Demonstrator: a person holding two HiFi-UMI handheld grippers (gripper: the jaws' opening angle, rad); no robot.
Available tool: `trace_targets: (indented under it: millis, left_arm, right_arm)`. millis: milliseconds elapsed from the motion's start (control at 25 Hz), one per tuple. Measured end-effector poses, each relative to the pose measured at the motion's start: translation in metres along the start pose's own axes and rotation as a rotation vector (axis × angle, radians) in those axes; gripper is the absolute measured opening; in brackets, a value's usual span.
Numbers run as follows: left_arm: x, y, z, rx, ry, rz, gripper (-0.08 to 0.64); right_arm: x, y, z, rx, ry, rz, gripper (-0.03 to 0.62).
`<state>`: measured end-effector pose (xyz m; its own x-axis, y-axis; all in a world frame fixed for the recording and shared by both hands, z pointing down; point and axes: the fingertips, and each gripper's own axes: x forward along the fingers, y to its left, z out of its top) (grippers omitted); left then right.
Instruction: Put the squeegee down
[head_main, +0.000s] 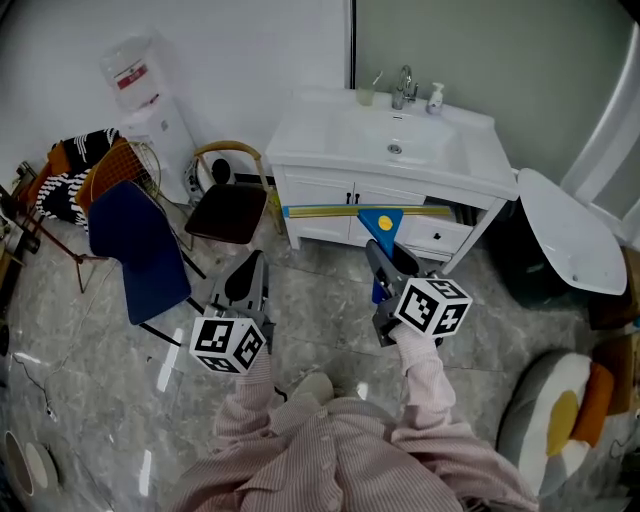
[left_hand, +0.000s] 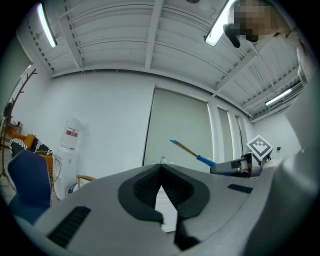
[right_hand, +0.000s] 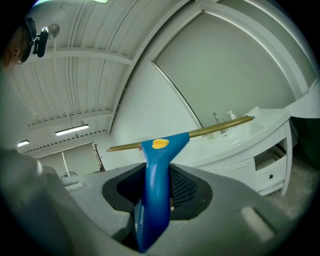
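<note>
My right gripper (right_hand: 158, 192) fingers clamp the squeegee (right_hand: 159, 150) by its blue handle, in the air before the sink surface (head_main: 320, 130). My left gripper (left_hand: 161, 186) fingers are closed, empty. I judge this the carrying step; next I must find a resting place, then let go.

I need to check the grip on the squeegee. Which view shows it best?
The right gripper view: the squeegee fills the centre, its blue handle clamped between the jaws. The head view shows only the squeegee's head and blade from above; the left gripper view shows it small, from the side.
</note>
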<state>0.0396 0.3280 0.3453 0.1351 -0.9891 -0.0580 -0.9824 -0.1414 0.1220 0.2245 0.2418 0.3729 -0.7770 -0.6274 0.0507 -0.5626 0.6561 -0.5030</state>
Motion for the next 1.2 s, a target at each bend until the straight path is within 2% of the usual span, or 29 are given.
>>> trace_targets:
  millis: [400,1200]
  left_arm:
    - [0.041,0.040,-0.012,-0.015,0.029,0.027,-0.002]
    - [0.211,0.166,-0.017,-0.050,0.069,-0.051,-0.002]
  right_arm:
    - [0.058,-0.020,-0.001,0.014,0.030,0.018,0.130]
    - [0.242,-0.080,0.018,0.065,0.056,-0.064,0.130]
